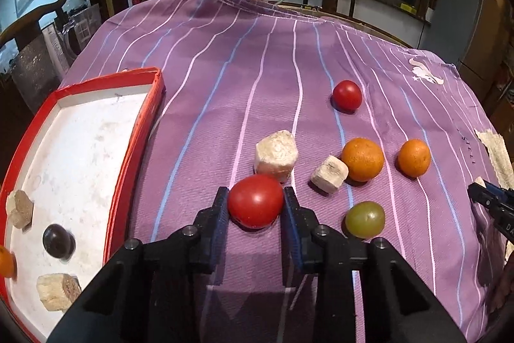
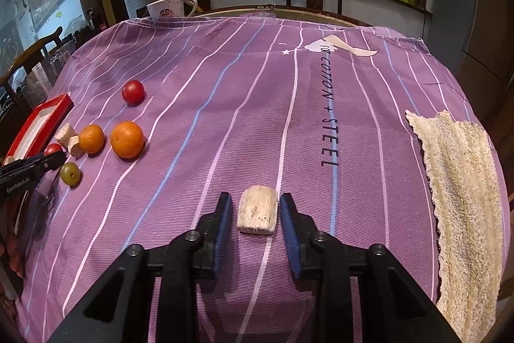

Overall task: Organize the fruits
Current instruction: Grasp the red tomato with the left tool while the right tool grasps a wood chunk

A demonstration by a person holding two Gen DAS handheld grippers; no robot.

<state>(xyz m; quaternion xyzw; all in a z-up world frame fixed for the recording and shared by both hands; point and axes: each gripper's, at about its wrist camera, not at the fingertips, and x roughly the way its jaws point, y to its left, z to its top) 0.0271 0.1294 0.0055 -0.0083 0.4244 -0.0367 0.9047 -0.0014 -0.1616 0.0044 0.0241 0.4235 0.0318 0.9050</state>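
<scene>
My left gripper (image 1: 256, 190) is shut on a red tomato (image 1: 256, 201) that rests on the purple striped cloth (image 1: 225, 79). Beyond it lie two beige chunks (image 1: 276, 155), two oranges (image 1: 362, 159), a green grape (image 1: 365, 219) and a second tomato (image 1: 347, 95). The red-rimmed white tray (image 1: 141, 118) at left holds two beige chunks, a dark round fruit (image 1: 57, 240) and an orange fruit at its edge. My right gripper (image 2: 256, 195) has its pads close against a beige chunk (image 2: 257, 210) lying on the cloth, well away from the fruit group (image 2: 127, 139).
A pale loofah-like mat (image 2: 459, 198) lies along the cloth's right side. A white mug (image 2: 167, 8) stands at the far edge, with wooden chairs and a cluttered counter behind. My left gripper's tip (image 2: 32, 166) shows at the left edge of the right wrist view.
</scene>
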